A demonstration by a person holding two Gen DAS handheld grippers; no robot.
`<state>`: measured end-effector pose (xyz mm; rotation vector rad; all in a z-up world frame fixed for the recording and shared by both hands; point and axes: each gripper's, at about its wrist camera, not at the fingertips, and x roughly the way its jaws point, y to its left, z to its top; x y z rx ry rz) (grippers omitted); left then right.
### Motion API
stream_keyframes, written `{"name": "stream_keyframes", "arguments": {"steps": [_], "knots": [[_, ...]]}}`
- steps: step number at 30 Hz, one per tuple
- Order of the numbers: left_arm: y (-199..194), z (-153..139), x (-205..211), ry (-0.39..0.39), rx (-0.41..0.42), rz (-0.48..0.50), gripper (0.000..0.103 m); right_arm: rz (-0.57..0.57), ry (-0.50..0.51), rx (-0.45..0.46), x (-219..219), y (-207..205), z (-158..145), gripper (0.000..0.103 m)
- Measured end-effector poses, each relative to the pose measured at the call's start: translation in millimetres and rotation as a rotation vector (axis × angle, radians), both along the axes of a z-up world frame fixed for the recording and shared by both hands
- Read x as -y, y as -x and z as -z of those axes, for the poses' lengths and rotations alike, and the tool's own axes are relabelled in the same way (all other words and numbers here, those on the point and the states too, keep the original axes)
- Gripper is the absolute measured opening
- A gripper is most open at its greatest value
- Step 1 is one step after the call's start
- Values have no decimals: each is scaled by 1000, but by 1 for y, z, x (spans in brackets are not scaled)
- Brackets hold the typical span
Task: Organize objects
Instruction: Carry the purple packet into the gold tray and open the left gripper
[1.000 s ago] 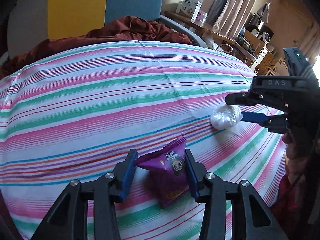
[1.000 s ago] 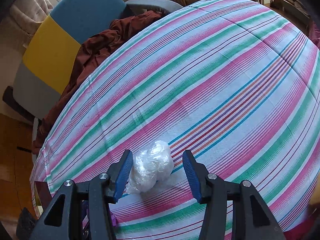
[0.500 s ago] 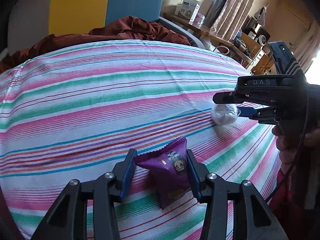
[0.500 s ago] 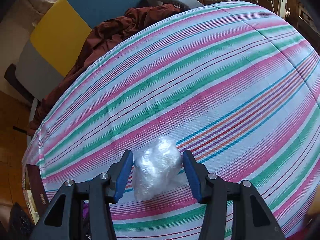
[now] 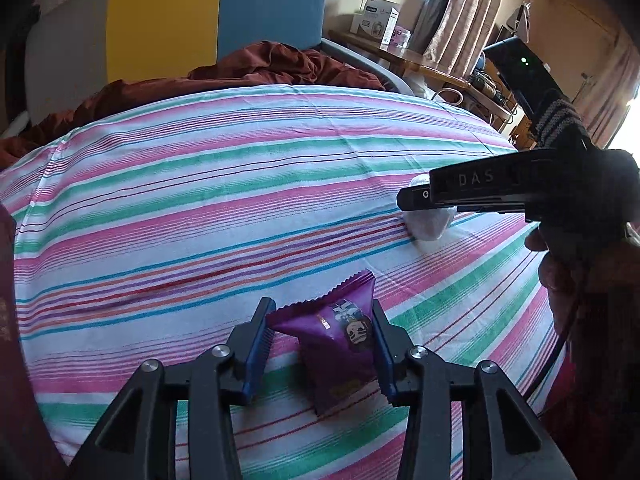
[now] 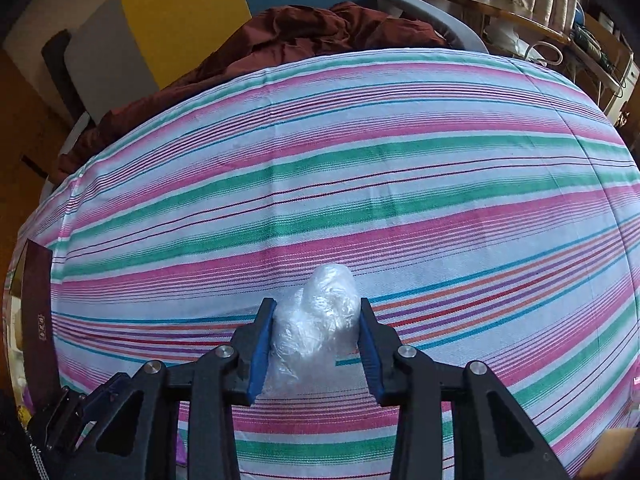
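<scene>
A purple snack packet (image 5: 336, 344) lies on the striped cloth (image 5: 200, 200). My left gripper (image 5: 321, 308) has both blue pads pressed on its sides, and the jaws are still closing. Further right on the cloth lies a wad of clear crumpled plastic (image 6: 320, 320). My right gripper (image 6: 316, 306) is closing on it, with both pads touching it. In the left wrist view the right gripper (image 5: 420, 196) reaches in from the right, held by a person's hand (image 5: 560, 272), and covers the top of the plastic wad (image 5: 430, 228).
The striped cloth (image 6: 360, 160) covers a broad bed-like surface. A dark red blanket (image 5: 280, 64) is heaped at its far edge, before a yellow and blue chair back (image 5: 180, 20). A dark brown box (image 6: 38, 312) stands at the left edge. A cluttered wooden desk (image 5: 440, 68) is at the back right.
The right gripper rolled, slid over the plastic wad and narrowed its jaws from a wide gap until both pads touch it. The left gripper stayed around the purple packet.
</scene>
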<state>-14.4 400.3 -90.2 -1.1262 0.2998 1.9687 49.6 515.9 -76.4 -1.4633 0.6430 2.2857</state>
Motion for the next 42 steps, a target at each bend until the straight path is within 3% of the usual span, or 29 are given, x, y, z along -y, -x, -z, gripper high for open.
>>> {"name": "stream_keyframes", "arguments": {"steps": [9, 16, 24, 42], "knots": [[-4, -10, 31, 15, -27, -50, 45, -50, -110, 29, 11, 4, 1, 39], [-14, -39, 60, -22, -91, -82, 45, -57, -154, 40, 11, 6, 2, 38], [-17, -67, 96, -60, -144, -127, 45, -48, -171, 47, 16, 15, 4, 38], [-4, -87, 179, -107, -159, -259, 45, -42, -192, 50, 20, 16, 6, 38]]}}
